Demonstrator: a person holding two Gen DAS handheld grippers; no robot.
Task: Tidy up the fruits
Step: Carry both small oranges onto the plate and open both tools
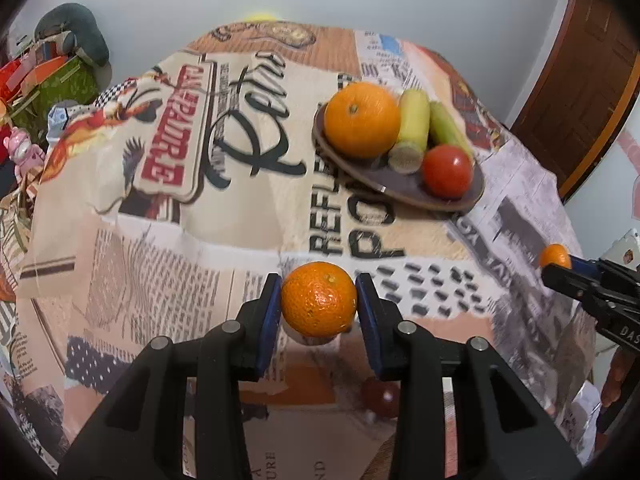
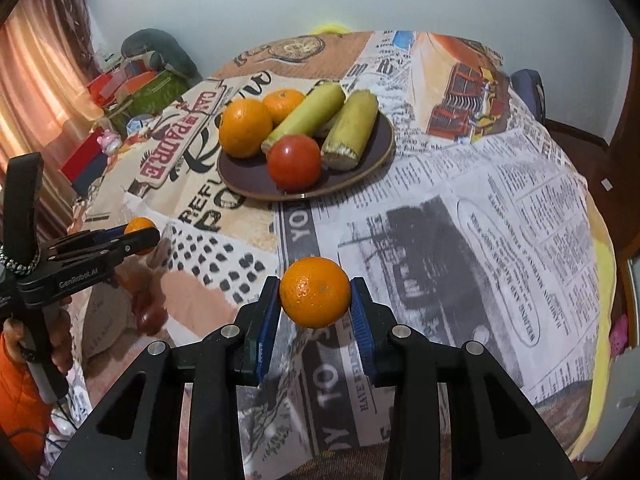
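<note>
My left gripper (image 1: 318, 300) is shut on an orange (image 1: 319, 299), held above the printed tablecloth; it also shows at the left of the right wrist view (image 2: 140, 234). My right gripper (image 2: 315, 298) is shut on a second orange (image 2: 315, 292); it shows at the right edge of the left wrist view (image 1: 556, 258). Farther back, a dark plate (image 1: 404, 188) (image 2: 372, 156) holds oranges (image 2: 245, 128), two green-yellow sugarcane pieces (image 2: 348, 130) and a red tomato (image 2: 294, 162).
The round table is covered by a newspaper-print cloth (image 2: 460, 220). A reddish fruit (image 1: 380, 396) lies on the cloth below my left gripper. Clutter of boxes and toys (image 1: 36, 92) stands beyond the table's left edge. A wooden door (image 1: 584, 92) is at the right.
</note>
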